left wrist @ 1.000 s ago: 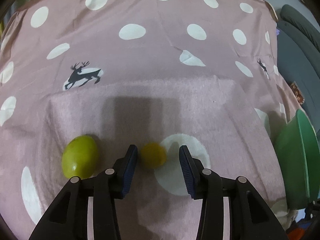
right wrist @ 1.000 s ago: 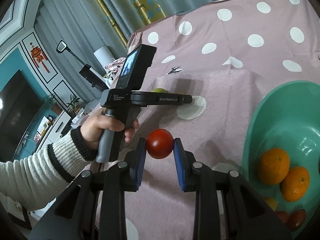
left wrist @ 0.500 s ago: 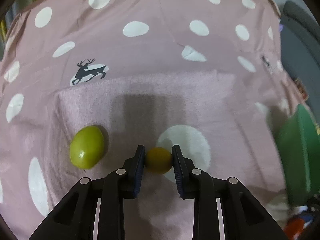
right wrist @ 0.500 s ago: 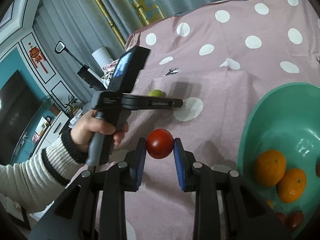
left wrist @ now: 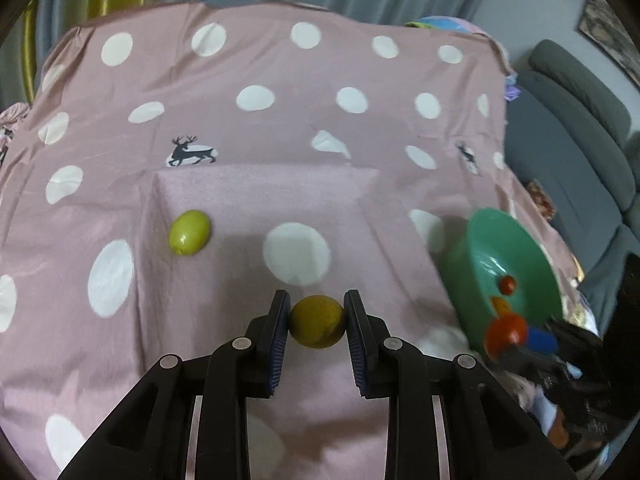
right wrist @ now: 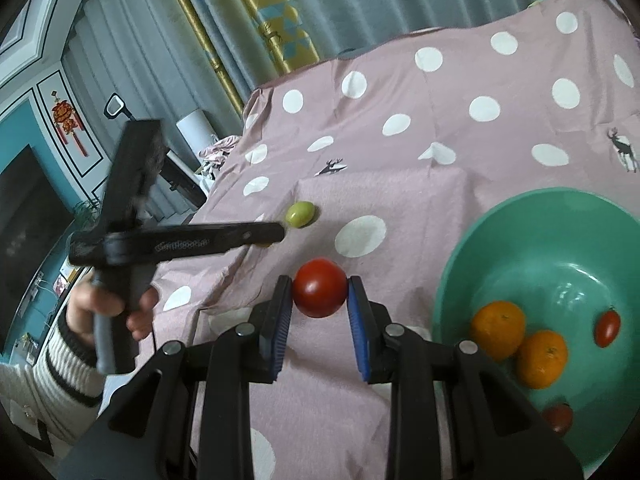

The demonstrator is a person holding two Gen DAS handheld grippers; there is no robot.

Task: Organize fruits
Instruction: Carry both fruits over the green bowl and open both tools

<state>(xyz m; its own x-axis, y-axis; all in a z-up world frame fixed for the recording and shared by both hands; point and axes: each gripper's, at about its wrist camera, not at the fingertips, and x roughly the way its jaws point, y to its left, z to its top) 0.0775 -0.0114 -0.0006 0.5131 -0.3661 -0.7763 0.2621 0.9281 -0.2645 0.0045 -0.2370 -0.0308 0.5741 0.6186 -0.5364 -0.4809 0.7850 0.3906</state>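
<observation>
Between left gripper [left wrist: 317,322] pads: yellow fruit [left wrist: 317,327]

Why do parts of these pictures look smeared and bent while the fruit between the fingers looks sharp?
Left wrist view: the yellow fruit is crisp, the green bowl at the right edge is smeared, the cloth bulges from the fisheye lens. Right wrist view: the tomato is sharp, the left gripper is streaked, and glare glints inside the bowl.

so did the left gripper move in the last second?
Yes. The left gripper closed on the small yellow fruit and lifted back: the green fruit and white dot now sit farther ahead of its tips.
</observation>
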